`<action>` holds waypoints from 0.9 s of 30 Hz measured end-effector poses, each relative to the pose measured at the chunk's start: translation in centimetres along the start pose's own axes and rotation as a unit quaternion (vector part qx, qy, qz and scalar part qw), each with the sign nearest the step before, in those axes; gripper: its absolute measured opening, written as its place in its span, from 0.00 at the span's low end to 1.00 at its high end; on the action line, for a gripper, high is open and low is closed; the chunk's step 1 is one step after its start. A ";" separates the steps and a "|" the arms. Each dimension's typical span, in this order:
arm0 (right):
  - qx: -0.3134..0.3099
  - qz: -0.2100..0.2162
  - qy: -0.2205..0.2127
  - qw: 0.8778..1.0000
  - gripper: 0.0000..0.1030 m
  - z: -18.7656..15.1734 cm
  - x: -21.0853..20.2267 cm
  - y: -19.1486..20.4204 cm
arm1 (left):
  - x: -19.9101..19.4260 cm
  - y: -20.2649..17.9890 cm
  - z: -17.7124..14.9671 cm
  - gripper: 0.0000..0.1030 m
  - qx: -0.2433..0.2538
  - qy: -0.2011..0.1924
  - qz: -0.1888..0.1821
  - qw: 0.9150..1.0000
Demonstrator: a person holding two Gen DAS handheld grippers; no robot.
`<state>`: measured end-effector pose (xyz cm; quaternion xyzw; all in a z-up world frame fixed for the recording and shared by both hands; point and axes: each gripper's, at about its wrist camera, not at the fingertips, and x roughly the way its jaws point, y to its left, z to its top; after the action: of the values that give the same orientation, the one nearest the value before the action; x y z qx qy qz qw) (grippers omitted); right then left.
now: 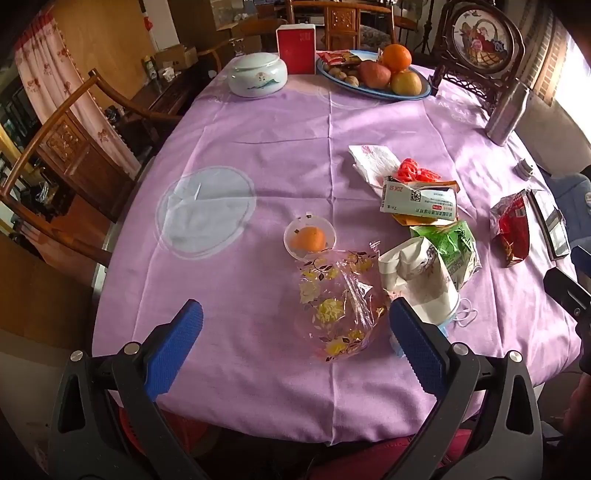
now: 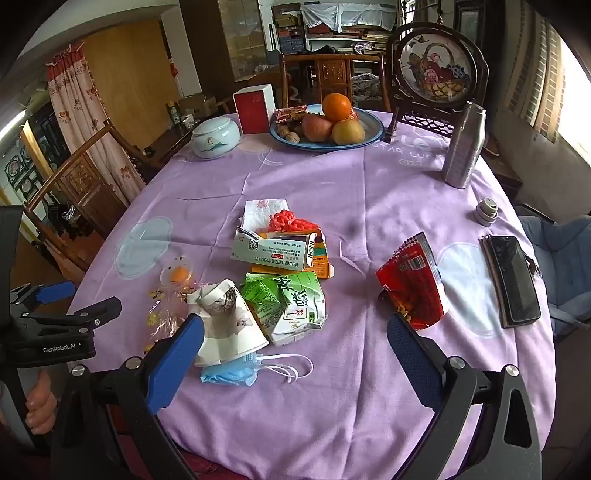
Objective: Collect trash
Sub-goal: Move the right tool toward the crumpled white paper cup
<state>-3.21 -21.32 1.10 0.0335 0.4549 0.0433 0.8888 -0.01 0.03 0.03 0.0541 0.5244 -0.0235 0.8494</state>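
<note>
purple-clothed surface (image 2: 369,192) — trash pile (image 2: 280,280), red wrapper (image 2: 412,284) uncollected; left tool (image 1: 295,332), right tool (image 2: 295,339) both agape, empty — nothing gathered yet.

Round table (image 2: 369,424) wore lilac cloth. 2 carved wooden chairs (image 1: 66,155) stood at left, 1 (image 2: 332,74) at far side. Floral pink curtain (image 2: 85,122) hung beside wooden panelling. Cluttered bookshelves (image 2: 351,29) lined back wall. Daylight entered through window (image 2: 572,85) at right.

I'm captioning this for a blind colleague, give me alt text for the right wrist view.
The open right claw hovers over a purple tablecloth strewn with trash: a crumpled paper cup, green wrappers, a blue face mask.
</note>
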 end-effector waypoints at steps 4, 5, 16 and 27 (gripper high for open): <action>-0.001 0.001 -0.001 1.000 0.95 0.0 0.2 0.1 | 0.0 0.3 0.1 0.95 -0.004 0.004 0.000 1.000; -0.002 0.001 0.000 1.000 0.95 0.0 0.2 0.2 | 0.0 0.3 0.1 0.95 -0.004 0.005 0.001 1.000; -0.004 0.007 0.016 1.000 0.95 0.3 1.8 0.3 | 0.8 0.7 0.0 0.95 -0.007 0.014 0.008 1.000; -0.023 0.027 0.036 0.999 0.95 1.1 4.0 1.2 | 1.5 1.6 0.2 0.95 -0.021 0.030 0.022 0.999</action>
<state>-0.09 -19.69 -1.39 0.0238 0.4847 0.0793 0.8707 1.01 1.60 -1.16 0.0480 0.5490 0.0078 0.8344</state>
